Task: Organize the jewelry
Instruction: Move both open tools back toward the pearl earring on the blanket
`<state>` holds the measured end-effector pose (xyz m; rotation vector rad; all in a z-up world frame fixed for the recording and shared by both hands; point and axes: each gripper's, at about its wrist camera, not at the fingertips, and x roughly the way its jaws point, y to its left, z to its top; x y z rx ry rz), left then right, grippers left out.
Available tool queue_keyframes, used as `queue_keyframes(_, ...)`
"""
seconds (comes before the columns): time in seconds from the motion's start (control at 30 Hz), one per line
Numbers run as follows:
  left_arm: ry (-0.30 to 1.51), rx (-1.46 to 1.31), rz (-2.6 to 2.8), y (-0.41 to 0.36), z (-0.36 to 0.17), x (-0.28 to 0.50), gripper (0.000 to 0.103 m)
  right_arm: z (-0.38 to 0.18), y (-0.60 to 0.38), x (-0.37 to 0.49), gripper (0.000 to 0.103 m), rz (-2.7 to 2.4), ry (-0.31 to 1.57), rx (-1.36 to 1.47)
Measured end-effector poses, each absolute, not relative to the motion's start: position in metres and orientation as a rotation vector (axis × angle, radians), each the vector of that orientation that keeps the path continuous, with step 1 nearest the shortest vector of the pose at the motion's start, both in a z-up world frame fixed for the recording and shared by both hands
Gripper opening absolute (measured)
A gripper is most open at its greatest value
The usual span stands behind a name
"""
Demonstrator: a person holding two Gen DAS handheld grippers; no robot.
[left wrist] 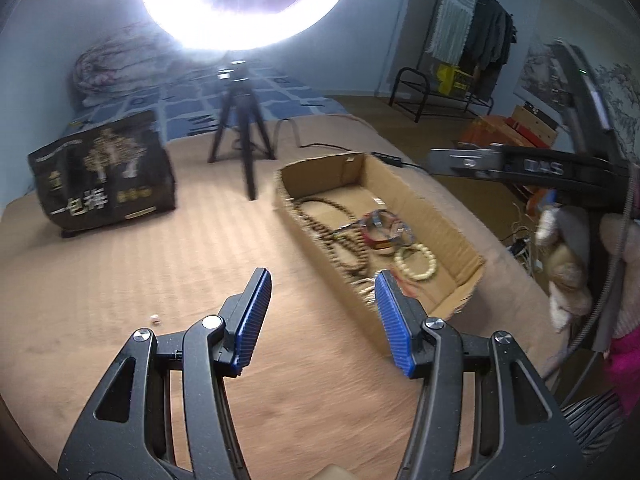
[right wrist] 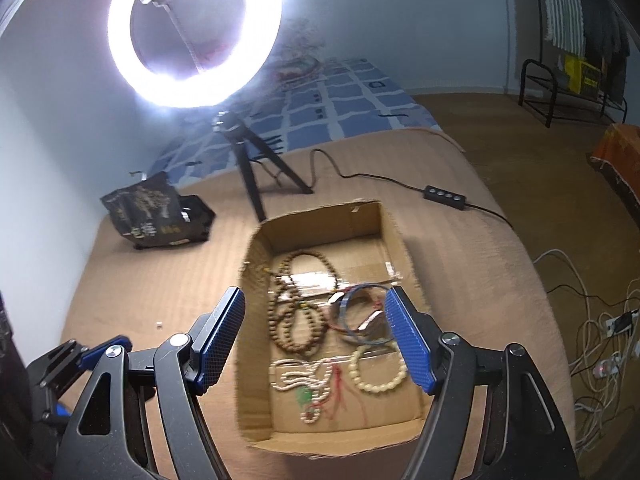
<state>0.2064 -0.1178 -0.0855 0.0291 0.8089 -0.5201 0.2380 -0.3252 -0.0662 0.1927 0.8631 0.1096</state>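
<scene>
Cardboard box (right wrist: 256, 360) sat on the tan bedspread (left wrist: 160, 264) and already held all the jewelry we could see: a long brown bead necklace (right wrist: 296, 300), bangles (right wrist: 360, 312), a cream bead bracelet (right wrist: 378, 372) and a pale bead strand with red cord (right wrist: 304, 376). We noted the left gripper (left wrist: 324, 320) spread wide and empty beside the box, and the right gripper (right wrist: 316, 336) likewise empty above it. We judged collection nearly done; one tiny white object (left wrist: 155, 319), unidentifiable, lay outside.
</scene>
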Motion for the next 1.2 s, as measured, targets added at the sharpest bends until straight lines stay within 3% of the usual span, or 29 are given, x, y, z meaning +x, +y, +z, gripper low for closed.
queue_keyframes(0.57, 0.857, -0.044, -0.349, -0.003, -0.112, 0.233, 0.055, -0.093, -0.211, 0.221, 0.072, 0.302, 0.917, 0.063)
queue_keyframes(0.63, 0.874, -0.040, -0.342, 0.006, -0.121, 0.236, 0.044, -0.103, -0.199, 0.222, 0.072, 0.317, 0.939, 0.044)
queue_keyframes(0.87, 0.930, -0.022, -0.345, 0.021, -0.149, 0.240, 0.037, -0.138, -0.161, 0.223, 0.072, 0.370, 1.003, -0.037)
queue_keyframes(0.9, 0.937, -0.016, -0.348, 0.021, -0.152, 0.240, 0.033, -0.143, -0.156, 0.223, 0.071, 0.378, 1.010, -0.043)
queue_keyframes(1.2, 0.970, -0.002, -0.394, 0.015, -0.177, 0.254, 0.032, -0.184, -0.120, 0.225, 0.055, 0.455, 1.082, -0.112)
